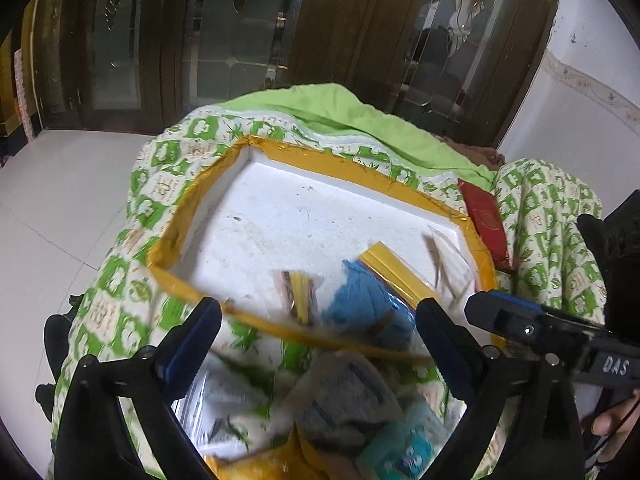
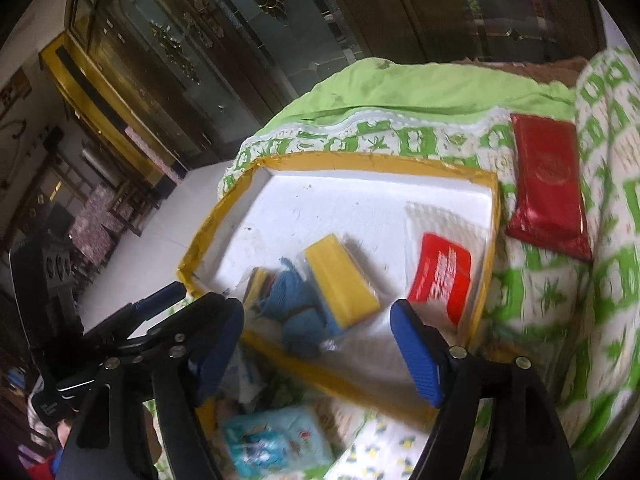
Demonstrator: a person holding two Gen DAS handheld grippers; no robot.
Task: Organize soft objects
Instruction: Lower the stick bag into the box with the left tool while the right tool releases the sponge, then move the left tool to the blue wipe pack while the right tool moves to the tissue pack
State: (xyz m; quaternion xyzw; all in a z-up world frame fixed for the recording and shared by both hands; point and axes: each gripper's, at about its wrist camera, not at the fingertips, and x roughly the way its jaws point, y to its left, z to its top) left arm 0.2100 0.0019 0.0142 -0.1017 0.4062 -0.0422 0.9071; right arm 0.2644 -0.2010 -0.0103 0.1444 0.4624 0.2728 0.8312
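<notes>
A white foam tray with a yellow taped rim (image 1: 280,152) (image 2: 360,160) lies on a green-patterned quilt. In it lie a blue knitted piece (image 1: 360,300) (image 2: 296,300), a yellow sponge pack (image 2: 340,276) (image 1: 396,276), a red packet (image 2: 440,276) and a small clear bag (image 1: 298,292). My left gripper (image 1: 320,344) is open and empty above the tray's near rim. My right gripper (image 2: 320,344) is open and empty above the tray's near edge; it also shows in the left wrist view (image 1: 500,312). Grey socks (image 1: 344,396) and a light blue pack (image 1: 404,448) (image 2: 280,440) lie on the quilt below.
A dark red pouch (image 2: 548,184) (image 1: 486,220) lies on the quilt (image 2: 540,300) right of the tray. A rolled quilt bolster (image 2: 612,160) rises at far right. Dark wood and glass cabinets (image 1: 240,32) stand behind. White tiled floor (image 1: 60,200) lies left.
</notes>
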